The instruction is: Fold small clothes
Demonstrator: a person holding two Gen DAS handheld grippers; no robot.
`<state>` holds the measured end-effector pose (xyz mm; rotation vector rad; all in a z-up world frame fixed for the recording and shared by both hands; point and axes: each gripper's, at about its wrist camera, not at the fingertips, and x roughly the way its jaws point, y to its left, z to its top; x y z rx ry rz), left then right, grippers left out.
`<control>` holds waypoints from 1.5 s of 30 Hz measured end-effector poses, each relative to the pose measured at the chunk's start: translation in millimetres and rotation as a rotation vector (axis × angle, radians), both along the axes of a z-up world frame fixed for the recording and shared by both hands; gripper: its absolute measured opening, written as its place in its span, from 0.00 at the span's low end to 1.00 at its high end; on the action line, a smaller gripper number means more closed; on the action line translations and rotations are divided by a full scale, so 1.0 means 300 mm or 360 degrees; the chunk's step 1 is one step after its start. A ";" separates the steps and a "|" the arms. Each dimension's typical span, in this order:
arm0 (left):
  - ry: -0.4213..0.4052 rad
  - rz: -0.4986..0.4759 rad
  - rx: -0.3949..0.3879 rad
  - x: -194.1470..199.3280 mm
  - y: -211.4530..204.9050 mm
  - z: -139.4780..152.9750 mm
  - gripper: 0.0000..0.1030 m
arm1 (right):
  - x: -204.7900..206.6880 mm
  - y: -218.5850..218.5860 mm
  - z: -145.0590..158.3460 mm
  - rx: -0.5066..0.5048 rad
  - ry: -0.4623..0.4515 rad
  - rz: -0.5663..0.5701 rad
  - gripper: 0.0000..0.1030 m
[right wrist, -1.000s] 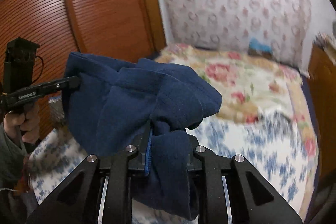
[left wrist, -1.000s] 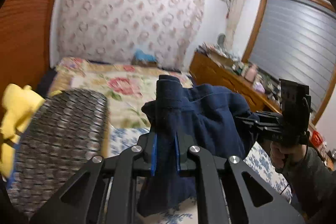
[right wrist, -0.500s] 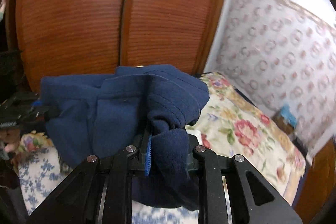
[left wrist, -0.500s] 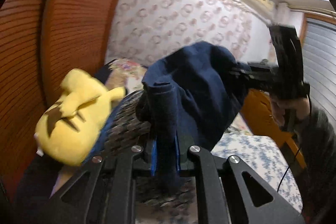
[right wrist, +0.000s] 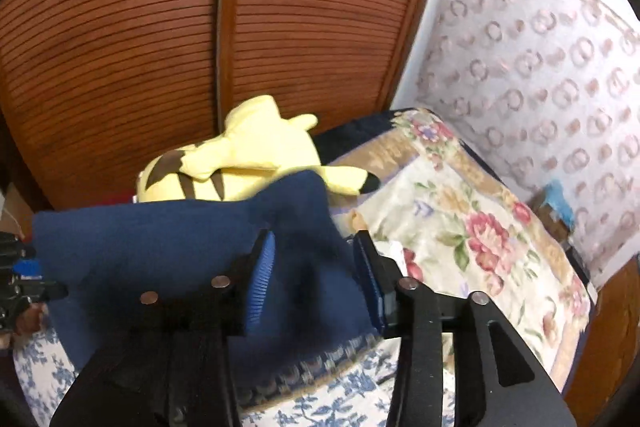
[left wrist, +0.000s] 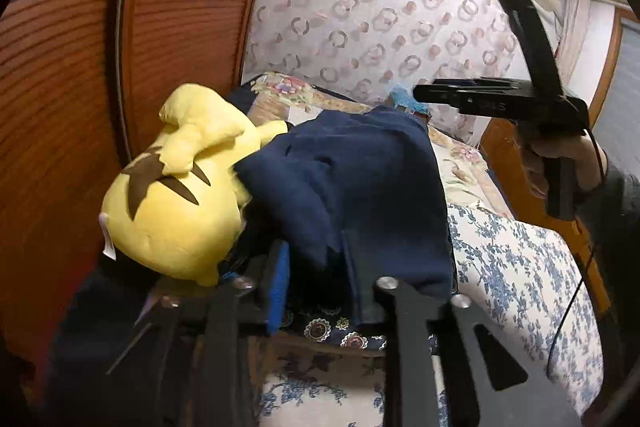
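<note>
Taking the yellow plush toy (left wrist: 176,203) as landmark: the folded navy garment (left wrist: 352,187) lies just right of it, touching its side, on a dark patterned cushion (left wrist: 340,333) at the bed's (left wrist: 520,267) edge. The left gripper (left wrist: 320,279) has just been opening; its pads flank the cloth without pressing, so it reads as released. Farther right, the right gripper (right wrist: 316,275) has likewise just opened, with fabric loose between its jaws. Risk: withdrawing could snag a fold and undo it, or the garment could slide off against the toy.
</note>
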<state>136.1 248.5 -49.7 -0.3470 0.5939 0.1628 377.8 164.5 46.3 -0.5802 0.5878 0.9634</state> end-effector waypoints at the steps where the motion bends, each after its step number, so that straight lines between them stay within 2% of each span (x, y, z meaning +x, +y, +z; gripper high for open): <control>1: -0.0009 -0.0015 0.0012 -0.007 -0.006 0.004 0.36 | -0.002 -0.027 0.007 0.0037 0.0011 -0.0029 0.49; 4: -0.0036 -0.0024 0.0085 -0.020 -0.029 0.031 0.42 | -0.046 -0.111 0.032 0.0139 0.0032 -0.0094 0.50; 7: -0.0078 -0.0060 0.0156 -0.029 -0.068 0.067 0.55 | -0.124 -0.225 0.055 0.0232 0.0025 -0.0162 0.50; 13: -0.0130 -0.0137 0.0268 -0.036 -0.189 0.140 0.56 | -0.283 -0.448 0.074 0.0369 0.0017 -0.0322 0.51; 17: -0.0166 -0.0203 0.0300 -0.041 -0.286 0.176 0.56 | -0.397 -0.597 0.087 0.0426 -0.0046 -0.0430 0.66; 26: -0.0223 -0.0369 0.0350 -0.078 -0.510 0.224 0.56 | -0.610 -0.865 0.115 0.0511 -0.0158 -0.0665 0.82; 36: -0.0278 -0.0445 0.0419 -0.145 -0.686 0.285 0.56 | -0.819 -1.115 0.128 0.0644 -0.0256 -0.0958 0.83; 45: -0.0315 -0.0435 0.0444 -0.204 -0.755 0.314 0.57 | -0.911 -1.239 0.131 0.0716 -0.0282 -0.1089 0.83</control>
